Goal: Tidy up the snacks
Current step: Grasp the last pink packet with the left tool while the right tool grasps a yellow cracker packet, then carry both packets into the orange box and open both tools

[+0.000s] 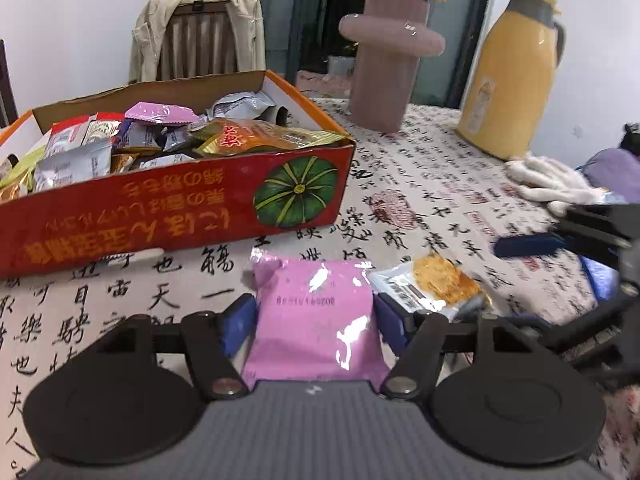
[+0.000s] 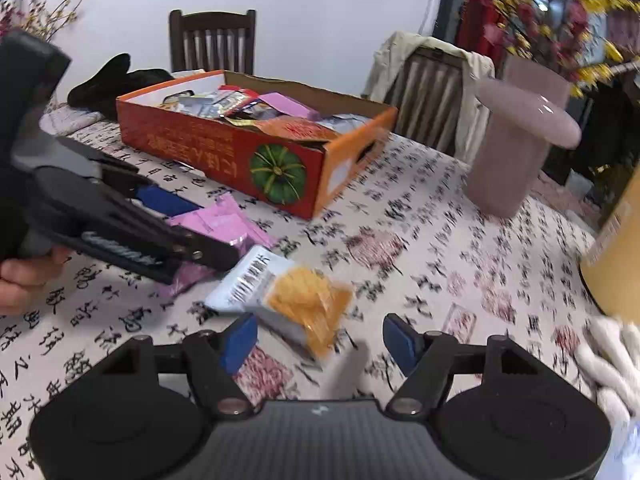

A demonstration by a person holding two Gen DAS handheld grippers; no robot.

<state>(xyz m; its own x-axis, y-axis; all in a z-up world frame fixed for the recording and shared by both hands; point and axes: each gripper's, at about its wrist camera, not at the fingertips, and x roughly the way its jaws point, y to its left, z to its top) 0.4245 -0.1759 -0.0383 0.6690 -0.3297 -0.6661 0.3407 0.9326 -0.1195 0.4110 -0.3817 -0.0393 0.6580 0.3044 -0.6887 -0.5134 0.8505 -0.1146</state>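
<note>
**Two loose packets left outside the snack box**

The tablecloth (image 1: pixel 420 200), printed with calligraphy, fills the lower half of both views. The red carton (image 1: pixel 176 204) with a green pumpkin on its side sits at the upper left of the left wrist view, open-topped and already heaped with wrapped snacks, so it is probably the collecting place. A pink vase (image 1: pixel 388 64) and a yellow thermos (image 1: pixel 516 76) stand at the upper right, well clear of the work.

At bottom centre of that view, the pink packet (image 1: pixel 316 320) lies between the blue pads of the left gripper (image 1: pixel 316 316); the jaws stand about packet-wide, touching its edges, apparently closed on it for lifting. Just right of it lies the orange-and-white packet (image 2: pixel 288 300). The right gripper (image 2: pixel 320 340) hangs just short of this packet, jaws wide apart and empty, seemingly lined up to take it.
</note>
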